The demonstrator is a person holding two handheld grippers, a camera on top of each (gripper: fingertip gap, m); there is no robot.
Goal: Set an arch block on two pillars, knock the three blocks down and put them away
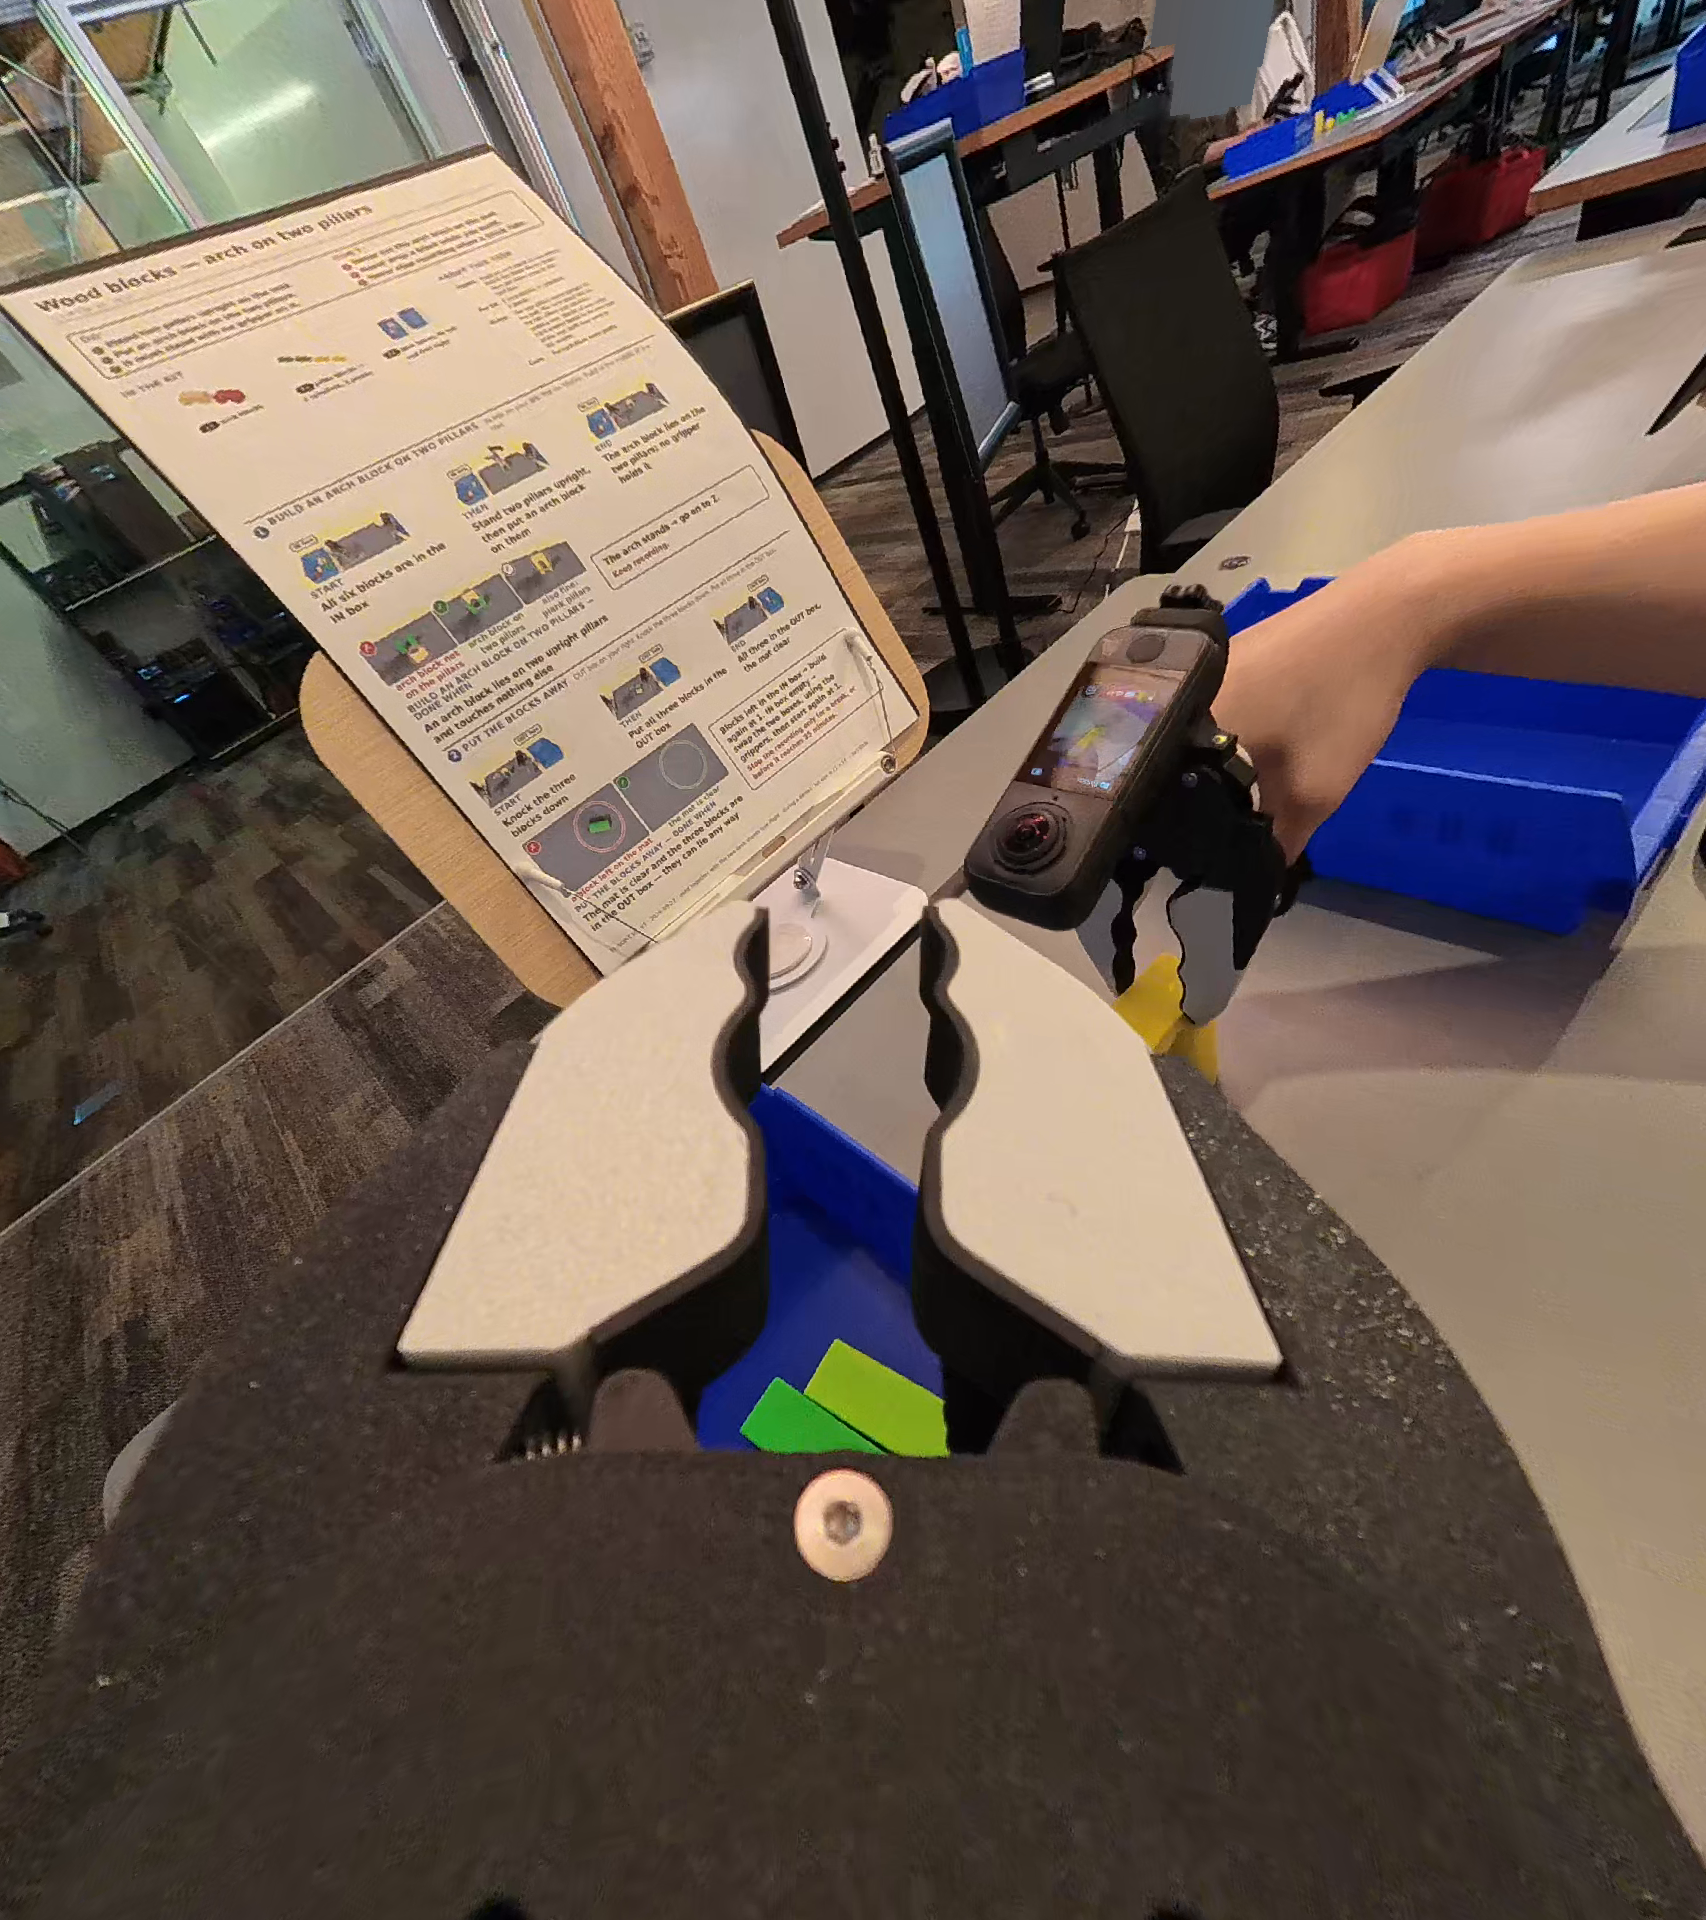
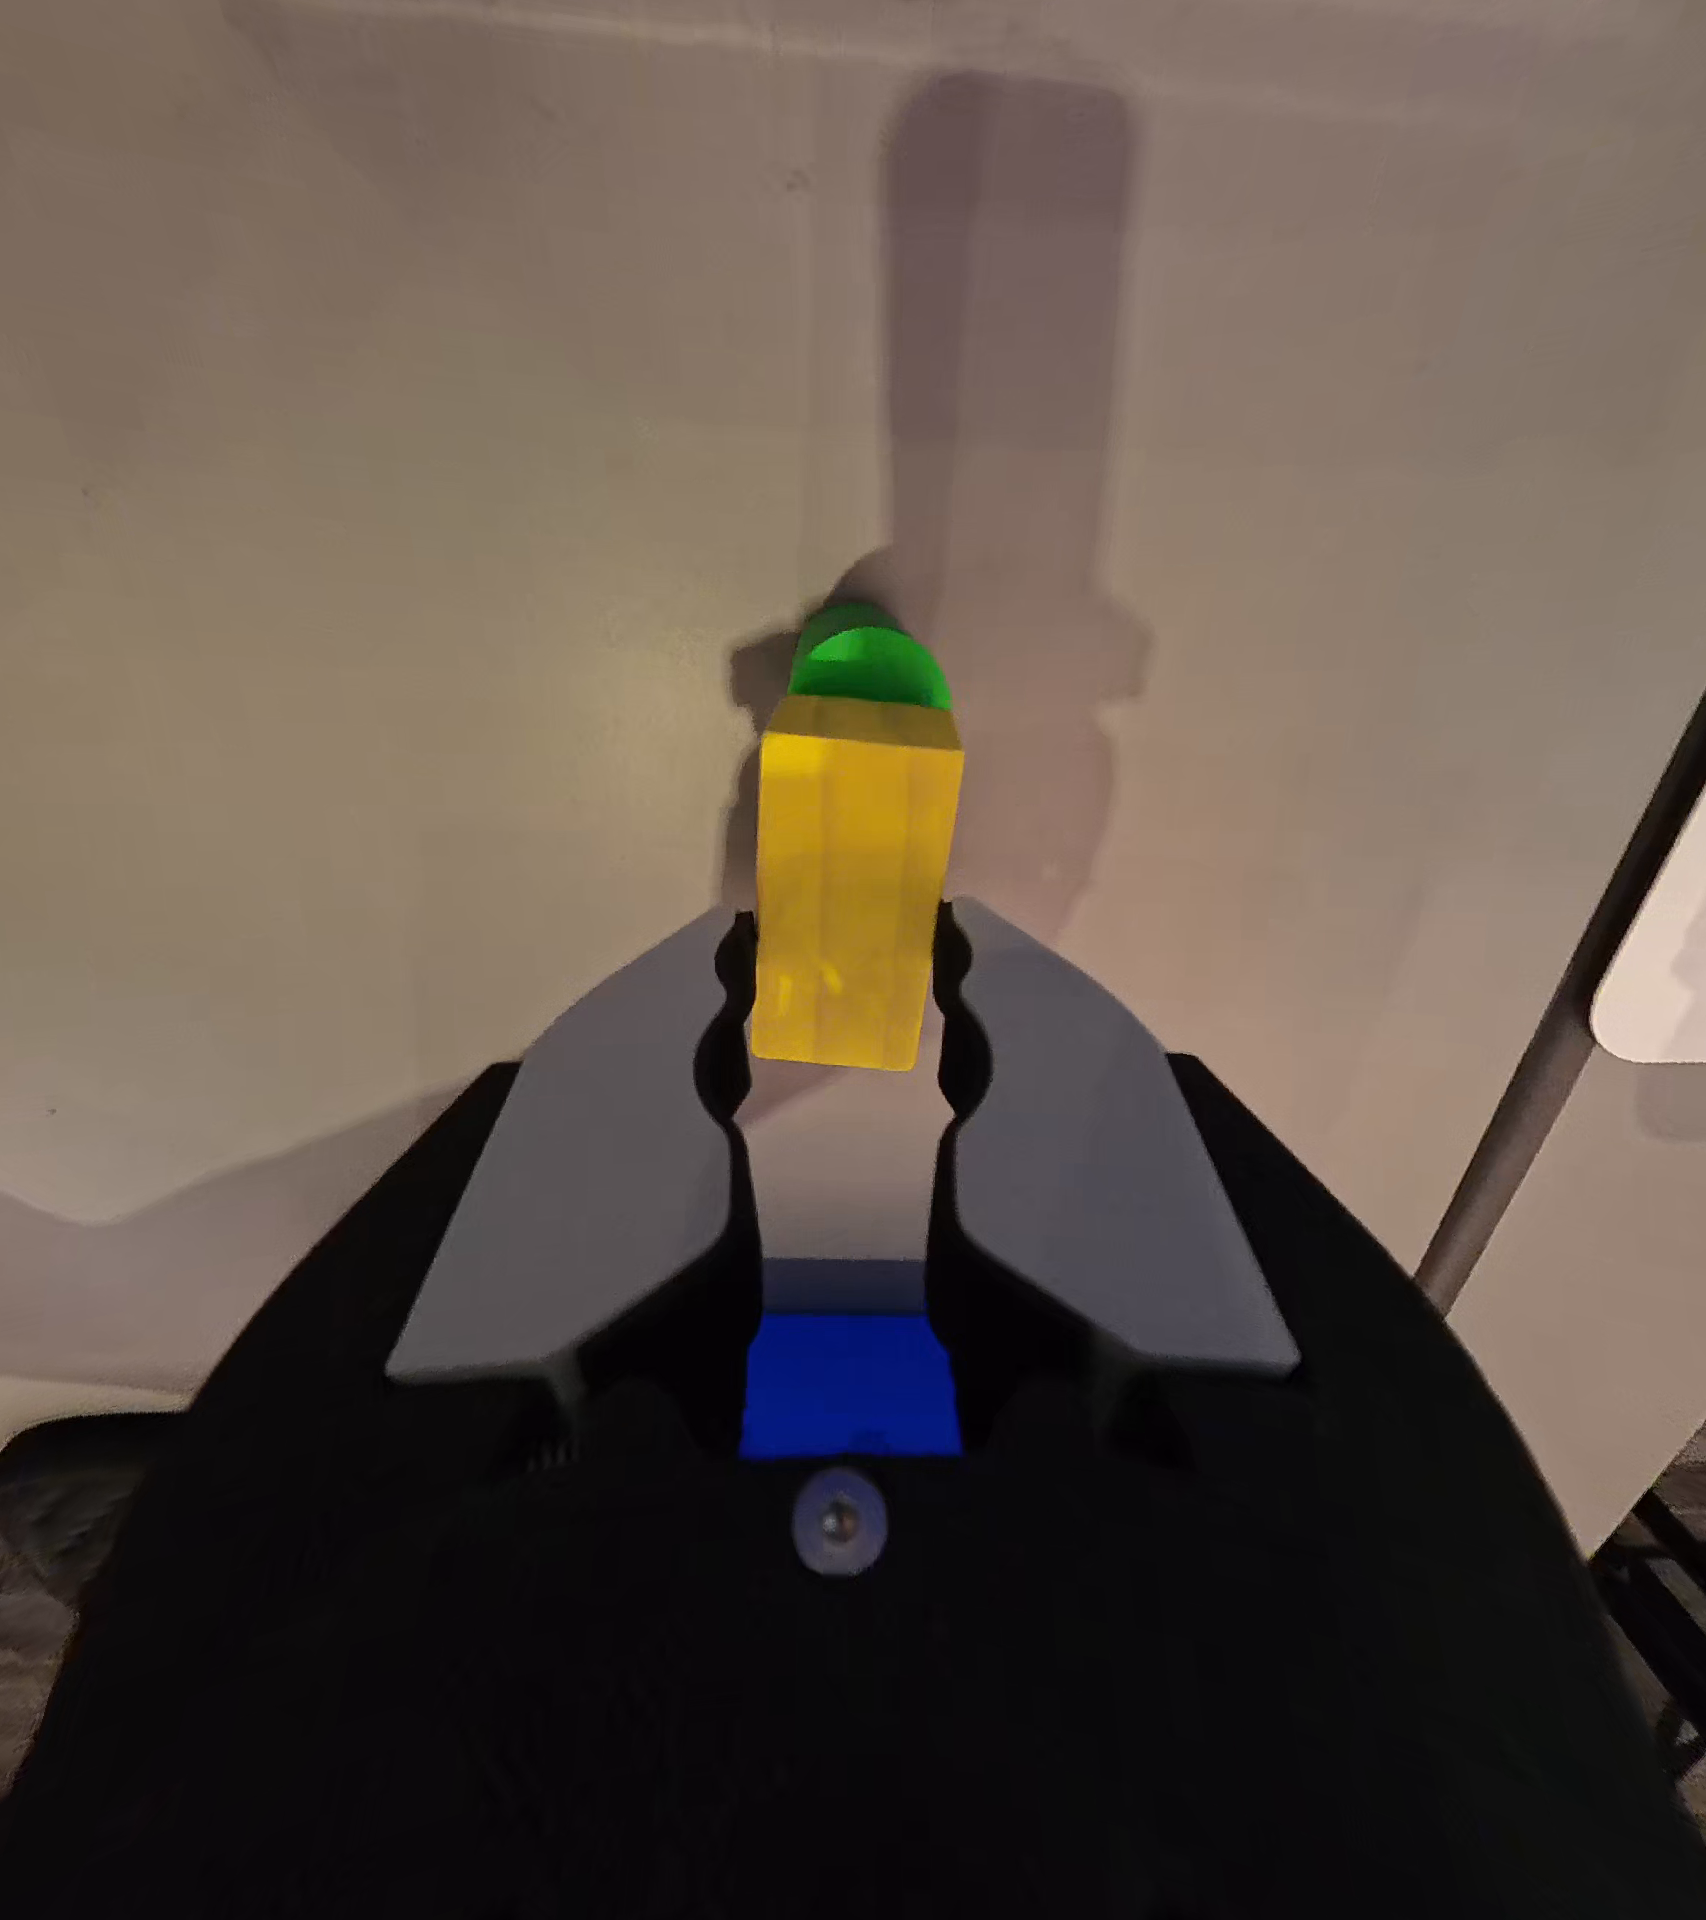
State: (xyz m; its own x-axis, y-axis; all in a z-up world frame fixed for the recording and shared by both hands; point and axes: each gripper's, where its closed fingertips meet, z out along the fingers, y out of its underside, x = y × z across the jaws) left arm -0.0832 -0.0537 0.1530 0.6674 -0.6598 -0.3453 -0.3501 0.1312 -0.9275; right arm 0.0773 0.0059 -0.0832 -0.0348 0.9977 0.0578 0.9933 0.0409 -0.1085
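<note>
My right gripper (image 2: 847,920) is shut on a long yellow block (image 2: 854,831) and holds it by its near end over the pale table (image 2: 309,623). A green rounded block (image 2: 870,665) shows just beyond the yellow block's far end; whether they touch I cannot tell. In the left wrist view the right gripper (image 1: 1166,987) is low over the table with the yellow block (image 1: 1155,1008) between its fingers. My left gripper (image 1: 844,925) is open and empty above a blue bin (image 1: 828,1174) that holds two green blocks (image 1: 859,1403).
A second blue bin (image 1: 1514,790) sits on the table behind the right gripper; part of a blue bin (image 2: 849,1382) shows under the right fingers. An instruction sheet (image 1: 475,540) stands on a wooden stand at the table's far edge. A metal rod (image 2: 1607,914) slants at the right. The left gripper is farther from the metal rod (image 2: 1607,914), some 45 cm, than the right, some 25 cm.
</note>
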